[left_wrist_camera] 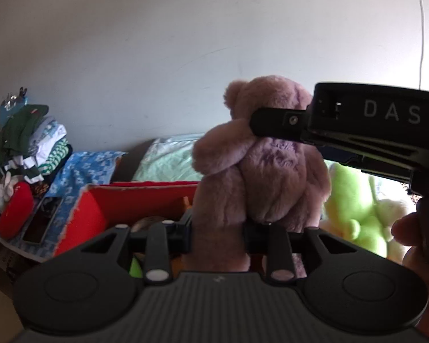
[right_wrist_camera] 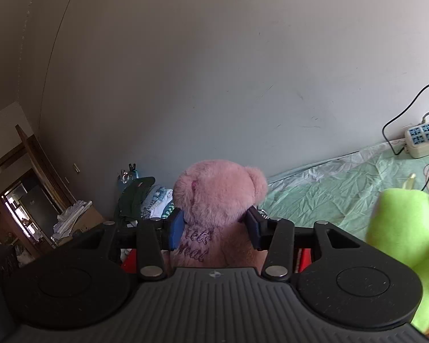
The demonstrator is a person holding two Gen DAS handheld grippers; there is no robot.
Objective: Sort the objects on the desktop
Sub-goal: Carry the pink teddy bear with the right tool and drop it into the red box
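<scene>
I am pinching the bear (left_wrist_camera: 260, 171) with both tools: the left gripper (left_wrist_camera: 217, 234) is squeezing its lower body, the right gripper (right_wrist_camera: 214, 228) its neck, over the red box (left_wrist_camera: 146, 197). I judge it best to lower slowly, letting one grip go first. The green toy (left_wrist_camera: 354, 200) is lying beyond.

A pink plush bear (left_wrist_camera: 260, 168) is hanging upright in the air, its back turned to the left wrist view and purple stitched lettering showing across its body. The left gripper (left_wrist_camera: 217, 233) is pinching one of its legs, and the right gripper (right_wrist_camera: 216, 230) is clamping it at the neck, just under the round head. It is hovering over a red box (left_wrist_camera: 134, 200), with a lime-green plush toy (left_wrist_camera: 354, 200) lying to its right.
</scene>
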